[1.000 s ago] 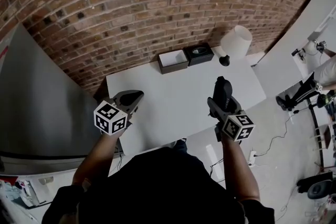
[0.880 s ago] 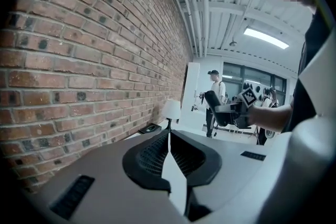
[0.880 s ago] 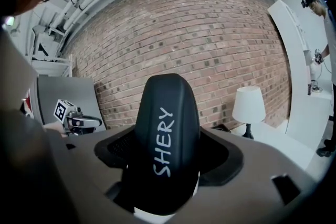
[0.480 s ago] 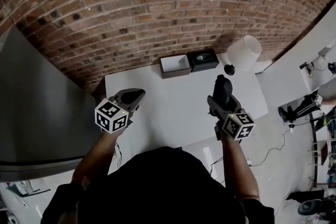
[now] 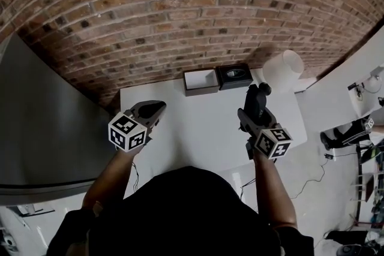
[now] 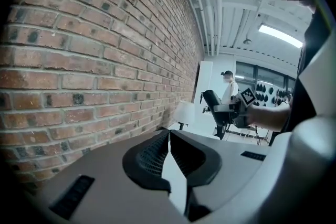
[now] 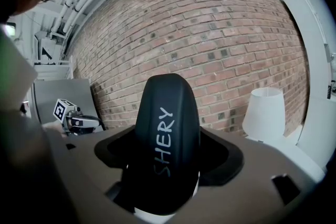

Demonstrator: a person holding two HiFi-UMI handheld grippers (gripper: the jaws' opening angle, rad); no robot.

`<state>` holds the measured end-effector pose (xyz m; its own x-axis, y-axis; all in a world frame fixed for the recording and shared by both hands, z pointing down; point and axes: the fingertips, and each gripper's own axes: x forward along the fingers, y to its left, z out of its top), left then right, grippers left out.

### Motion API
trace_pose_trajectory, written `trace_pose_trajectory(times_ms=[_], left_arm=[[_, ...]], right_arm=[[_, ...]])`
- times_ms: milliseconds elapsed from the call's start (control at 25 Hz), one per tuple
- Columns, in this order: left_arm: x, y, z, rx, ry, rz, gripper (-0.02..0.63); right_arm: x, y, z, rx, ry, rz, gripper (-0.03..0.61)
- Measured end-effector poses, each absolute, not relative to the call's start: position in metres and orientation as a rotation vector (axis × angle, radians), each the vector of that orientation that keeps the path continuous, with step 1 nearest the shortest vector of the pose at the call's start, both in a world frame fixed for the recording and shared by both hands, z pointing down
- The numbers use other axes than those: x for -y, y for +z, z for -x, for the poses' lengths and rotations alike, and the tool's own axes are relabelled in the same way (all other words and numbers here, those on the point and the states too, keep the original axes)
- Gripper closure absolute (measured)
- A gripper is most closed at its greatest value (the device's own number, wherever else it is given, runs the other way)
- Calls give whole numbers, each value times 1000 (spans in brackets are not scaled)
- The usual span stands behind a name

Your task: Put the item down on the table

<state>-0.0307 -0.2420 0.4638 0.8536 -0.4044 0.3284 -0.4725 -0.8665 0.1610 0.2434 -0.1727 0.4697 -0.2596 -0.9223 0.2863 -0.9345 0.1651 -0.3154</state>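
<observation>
Centre of head view: white table under a brick wall. Left gripper at centre left, over the table's left edge. Right gripper at centre right, over the table's right part, clamped on a black oblong item. Two boxes at the far edge, side by side: open box, black box. White lamp at upper right.

Left gripper view: jaws pressed together, nothing between them; brick wall fills the left of frame.

Right gripper view: jaws closed on the item, centre frame, lettered "SHERY"; lamp at right. Contact with the table not discernible.
</observation>
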Motion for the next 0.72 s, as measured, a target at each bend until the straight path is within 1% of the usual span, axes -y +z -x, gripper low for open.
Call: trace_pose_trajectory(times_ms=[720], left_arm=[[272,464,15,719,433,-2771,586]], right_arm=[[218,474,-270,2386,626,-1858,219]])
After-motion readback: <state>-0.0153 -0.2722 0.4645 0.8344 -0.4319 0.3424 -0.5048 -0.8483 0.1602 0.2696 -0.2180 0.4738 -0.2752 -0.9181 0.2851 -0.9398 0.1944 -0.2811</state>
